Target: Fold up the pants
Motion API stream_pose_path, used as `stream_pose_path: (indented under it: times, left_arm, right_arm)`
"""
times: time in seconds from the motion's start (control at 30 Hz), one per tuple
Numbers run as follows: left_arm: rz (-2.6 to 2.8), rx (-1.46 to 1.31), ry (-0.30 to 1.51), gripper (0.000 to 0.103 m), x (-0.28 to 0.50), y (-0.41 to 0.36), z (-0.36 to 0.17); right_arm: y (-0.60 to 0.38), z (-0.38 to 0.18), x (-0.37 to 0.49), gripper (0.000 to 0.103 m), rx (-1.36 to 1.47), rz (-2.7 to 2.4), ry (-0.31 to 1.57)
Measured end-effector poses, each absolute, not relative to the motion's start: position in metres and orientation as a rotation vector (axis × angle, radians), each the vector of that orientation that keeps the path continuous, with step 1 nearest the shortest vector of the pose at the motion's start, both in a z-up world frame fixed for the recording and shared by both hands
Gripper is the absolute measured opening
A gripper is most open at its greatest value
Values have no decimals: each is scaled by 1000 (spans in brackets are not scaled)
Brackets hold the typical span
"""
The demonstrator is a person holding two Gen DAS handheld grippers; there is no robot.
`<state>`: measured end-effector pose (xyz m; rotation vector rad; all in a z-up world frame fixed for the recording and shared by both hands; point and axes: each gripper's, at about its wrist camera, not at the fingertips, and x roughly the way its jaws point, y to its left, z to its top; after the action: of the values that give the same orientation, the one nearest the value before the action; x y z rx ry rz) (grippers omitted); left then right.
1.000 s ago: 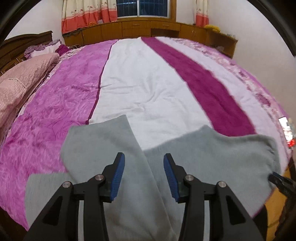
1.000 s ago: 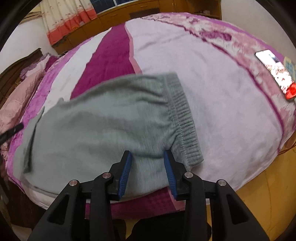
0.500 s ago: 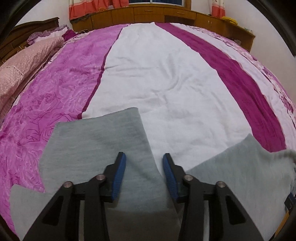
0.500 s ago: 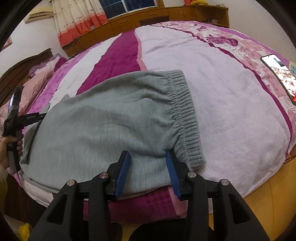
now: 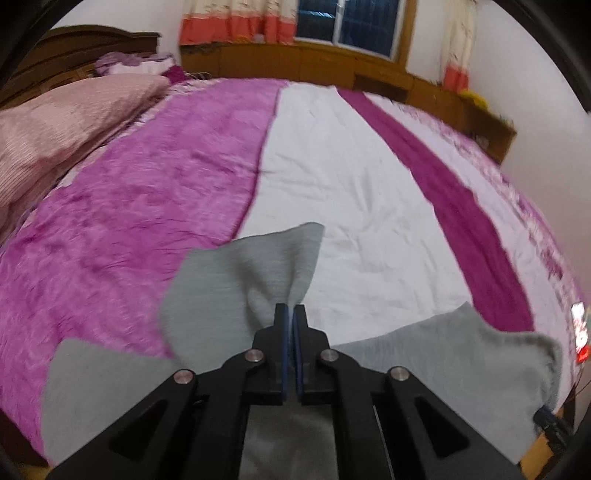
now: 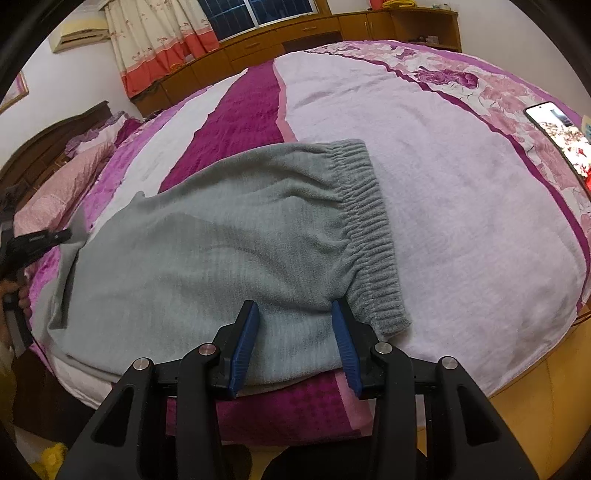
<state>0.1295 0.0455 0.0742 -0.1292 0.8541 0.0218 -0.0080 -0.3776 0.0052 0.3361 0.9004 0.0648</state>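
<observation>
Home bedroom — bed (image 6: 461,206), curtains (image 6: 162,40)

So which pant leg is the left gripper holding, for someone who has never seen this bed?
Start from the striped bedspread. On its near edge lie grey fleece pants. The left gripper is shut on the pant leg nearer the pink pillow; that leg is bunched and lifted, while the other leg lies flat.

Soft indoor light, dark window (image 5: 347,22); left view motion-blurred, right view sharp. Strong fisheye bend, black vignette corners. Phone screen (image 6: 557,129) glows.
</observation>
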Motion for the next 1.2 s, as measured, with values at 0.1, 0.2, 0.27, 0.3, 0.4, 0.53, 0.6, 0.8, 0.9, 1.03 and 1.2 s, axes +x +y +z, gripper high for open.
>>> stream_pose_path:
  times: [0.1,0.2,0.27,0.3,0.4,0.53,0.6,0.8,0.9,1.03,1.2]
  left_arm:
    - [41,-177,811,3,107,65,89]
    - [68,-203,777,3,81,82,101]
    - [87,-229,764,3,63,95,105]
    - [96,-241,758,3,55,101,106]
    - [133,-257,747,3,34,118,106]
    - [173,-304,765,3,11,140,97]
    - [183,-344,782,3,1,150,88]
    - [216,-426,875,4,-22,173,47]
    - [205,-480,876,5,-31,181,37]
    - [211,-504,839,11,-35,189,40]
    - [226,-518,824,15,-25,200,39]
  right_arm:
    - [-385,5,-9,38,381,103,894]
    - [-390,5,-9,37,419,121,895]
    - [-389,5,-8,38,421,119,898]
    - [-388,6,-8,38,415,115,900]
    - [-385,7,-8,38,396,100,904]
    - [-380,9,-7,38,370,80,912]
    - [-379,9,-7,38,364,72,916]
    - [-375,10,-7,38,341,47,930]
    - [-372,11,-6,38,321,33,940]
    - [-367,12,-7,38,295,16,952]
    - [-364,14,-8,38,275,-2,966]
